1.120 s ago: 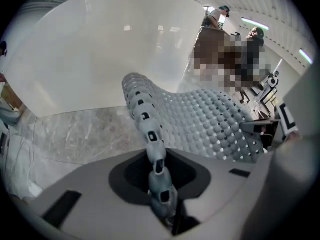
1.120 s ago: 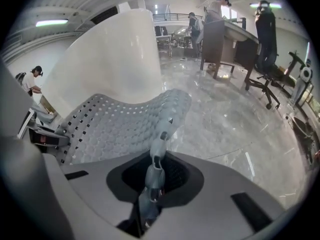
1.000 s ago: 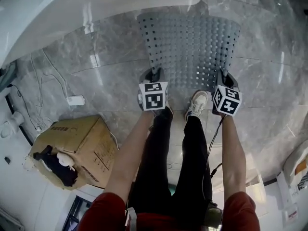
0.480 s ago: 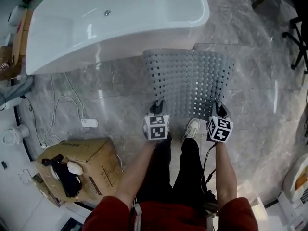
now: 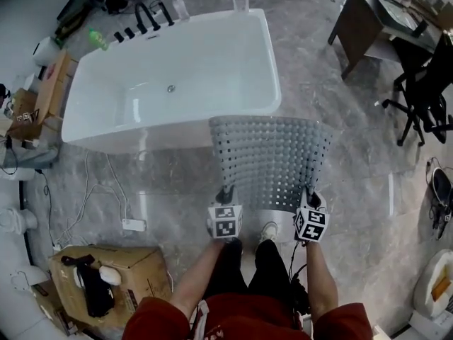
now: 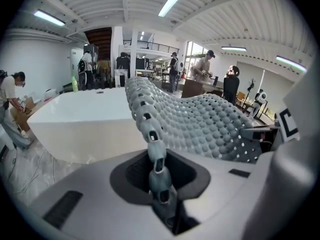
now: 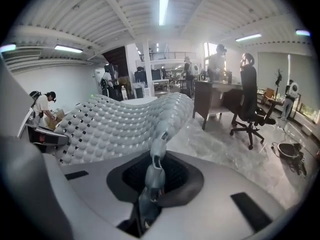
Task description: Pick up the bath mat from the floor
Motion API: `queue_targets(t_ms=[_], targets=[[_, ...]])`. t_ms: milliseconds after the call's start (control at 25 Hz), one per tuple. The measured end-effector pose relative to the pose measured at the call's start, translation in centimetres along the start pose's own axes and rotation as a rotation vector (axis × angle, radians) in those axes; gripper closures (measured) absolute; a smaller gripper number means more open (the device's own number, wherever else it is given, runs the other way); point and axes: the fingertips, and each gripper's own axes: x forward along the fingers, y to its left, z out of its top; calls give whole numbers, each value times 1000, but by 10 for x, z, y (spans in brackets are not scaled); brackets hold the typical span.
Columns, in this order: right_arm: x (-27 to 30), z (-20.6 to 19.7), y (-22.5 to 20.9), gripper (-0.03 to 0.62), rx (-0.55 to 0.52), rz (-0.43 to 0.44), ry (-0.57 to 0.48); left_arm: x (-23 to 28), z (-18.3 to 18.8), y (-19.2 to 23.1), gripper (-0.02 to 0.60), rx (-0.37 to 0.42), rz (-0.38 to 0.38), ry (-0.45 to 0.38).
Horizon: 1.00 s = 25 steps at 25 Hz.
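The grey perforated bath mat (image 5: 272, 158) hangs in the air in front of me, stretched between both grippers and sagging a little in the middle. My left gripper (image 5: 227, 195) is shut on the mat's near left corner (image 6: 156, 171). My right gripper (image 5: 309, 198) is shut on the near right corner (image 7: 152, 176). The mat's bumpy surface (image 6: 200, 119) runs away from the jaws in the left gripper view, and the same bumpy sheet (image 7: 120, 121) fills the left half of the right gripper view. Its far edge hangs close to the bathtub.
A white bathtub (image 5: 177, 76) stands just beyond the mat. A cardboard box (image 5: 106, 275) and white cables (image 5: 106, 197) lie on the marble floor at the left. A dark desk (image 5: 371, 20) and office chair (image 5: 425, 91) stand at the right. People stand in the background (image 6: 202, 66).
Both grippers have risen high with the mat, which has come off the floor. The view has widened, so the whole bathtub, the desk and the chair now show.
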Motion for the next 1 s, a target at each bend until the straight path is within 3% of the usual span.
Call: queue_targets(t_ms=[440,1000], targets=[[-78,149,1,546,37,-34,-260,-93,148,-8,511,52,16,-272],[-160,311,36,547,-39,-30,-612,-189,281,14,511,37,40,-588]])
